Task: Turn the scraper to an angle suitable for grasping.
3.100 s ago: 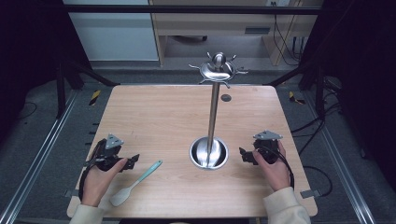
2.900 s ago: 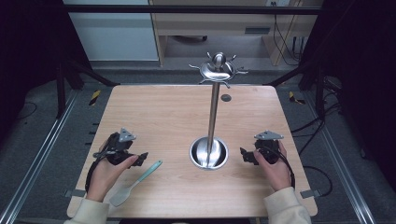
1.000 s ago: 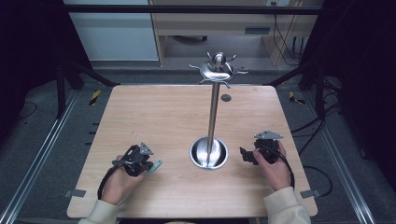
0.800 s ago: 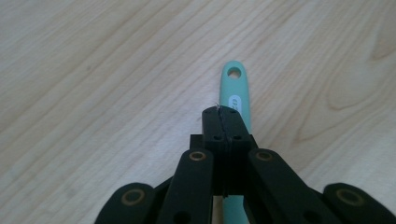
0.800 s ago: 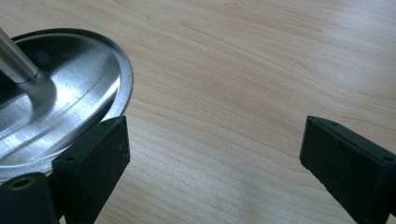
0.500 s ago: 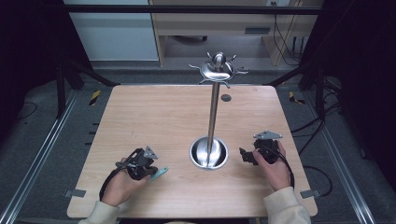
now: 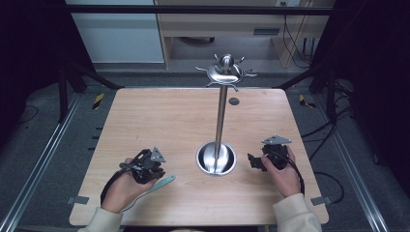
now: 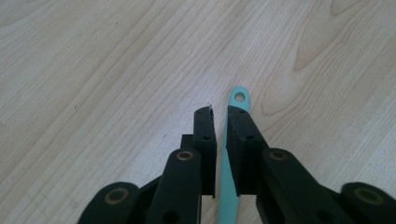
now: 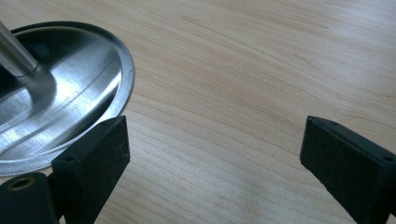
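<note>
Teal spoon (image 7: 159,184) lies on the table (image 7: 164,116) near its front left edge, handle toward the stand. Left tool (image 8: 220,116) has its jaws clenched on the spoon's handle, the holed handle tip poking out just past them. Right tool (image 9: 215,154) rests released, jaws wide apart, just beside the round base of the metal stand (image 7: 220,121) at table centre.

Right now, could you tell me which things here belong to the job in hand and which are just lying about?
In the job:
- teal spoon, its handle pinched in the left tongs
- steel hook stand, likely its destination

Lying about:
- right tongs, open, idle beside the stand's base
- small dark disc on the table
</note>
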The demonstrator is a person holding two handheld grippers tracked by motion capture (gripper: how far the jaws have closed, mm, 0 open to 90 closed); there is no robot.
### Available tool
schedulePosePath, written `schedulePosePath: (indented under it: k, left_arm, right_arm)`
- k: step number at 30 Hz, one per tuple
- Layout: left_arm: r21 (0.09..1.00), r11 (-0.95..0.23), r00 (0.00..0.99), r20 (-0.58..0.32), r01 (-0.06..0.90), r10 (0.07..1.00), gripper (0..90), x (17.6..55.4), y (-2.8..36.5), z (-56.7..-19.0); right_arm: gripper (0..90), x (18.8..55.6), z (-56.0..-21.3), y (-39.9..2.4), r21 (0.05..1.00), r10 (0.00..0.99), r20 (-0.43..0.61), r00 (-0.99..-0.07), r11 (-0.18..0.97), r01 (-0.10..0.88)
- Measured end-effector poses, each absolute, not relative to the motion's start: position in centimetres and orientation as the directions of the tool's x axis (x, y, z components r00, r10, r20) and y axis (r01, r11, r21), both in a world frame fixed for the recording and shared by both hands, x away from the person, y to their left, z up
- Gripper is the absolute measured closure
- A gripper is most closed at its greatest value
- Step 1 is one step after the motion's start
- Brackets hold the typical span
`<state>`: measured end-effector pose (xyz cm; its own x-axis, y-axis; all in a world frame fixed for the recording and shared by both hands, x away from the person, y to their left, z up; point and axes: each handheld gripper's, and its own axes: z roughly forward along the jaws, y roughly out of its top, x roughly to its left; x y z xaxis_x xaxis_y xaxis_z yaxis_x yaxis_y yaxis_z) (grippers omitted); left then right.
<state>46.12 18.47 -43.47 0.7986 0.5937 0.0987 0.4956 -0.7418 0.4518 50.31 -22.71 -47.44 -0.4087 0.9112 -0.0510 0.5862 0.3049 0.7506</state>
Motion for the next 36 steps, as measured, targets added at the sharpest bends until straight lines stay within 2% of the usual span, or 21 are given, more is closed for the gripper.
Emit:
schedulePosePath:
  k: [6, 13, 36]
  left_arm:
    - [0.355, -0.798, 0.825, 0.113, 0.487, 0.554, 71.1, 46.3, 17.7, -43.7]
    - [0.278, -0.829, 0.844, 0.098, 0.486, 0.528, 68.6, 46.7, 16.6, -44.7]
    - [0.206, -0.846, 0.853, 0.077, 0.493, 0.516, 67.3, 47.5, 15.8, -46.1]
  right_arm:
    - [8.6, 50.3, -47.4, -22.8, 0.752, 0.913, -0.048, -0.404, 0.299, 0.587]
    - [8.6, 50.3, -47.4, -22.8, 0.753, 0.913, -0.045, -0.406, 0.298, 0.587]
    - [8.5, 50.3, -47.4, -22.8, 0.750, 0.913, -0.042, -0.405, 0.297, 0.591]
